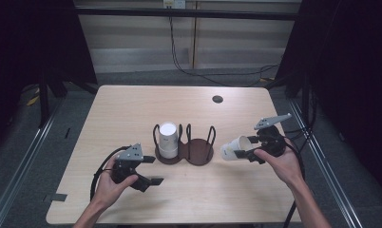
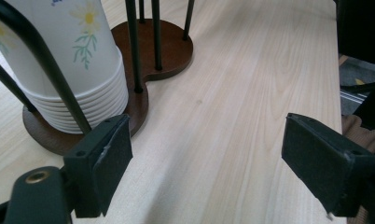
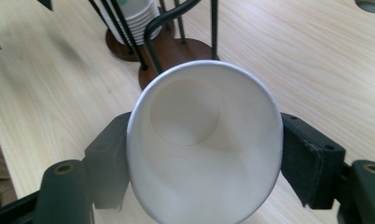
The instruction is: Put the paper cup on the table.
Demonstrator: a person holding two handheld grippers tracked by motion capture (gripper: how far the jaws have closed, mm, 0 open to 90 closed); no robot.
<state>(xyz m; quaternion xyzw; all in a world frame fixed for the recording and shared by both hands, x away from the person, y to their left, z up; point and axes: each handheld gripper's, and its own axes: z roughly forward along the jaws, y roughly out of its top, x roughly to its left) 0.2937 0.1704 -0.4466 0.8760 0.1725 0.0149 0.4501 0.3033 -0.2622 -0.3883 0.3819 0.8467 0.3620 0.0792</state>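
A light wooden tabletop (image 1: 132, 109) with rounded corners carries a dark round cable hole (image 1: 217, 99) toward its one o'clock corner. Beyond the twelve o'clock edge, black cables (image 1: 189, 71) hang down a pale wall panel (image 1: 141, 33) and trail across the grey floor (image 1: 18, 142), which runs along nine o'clock too.
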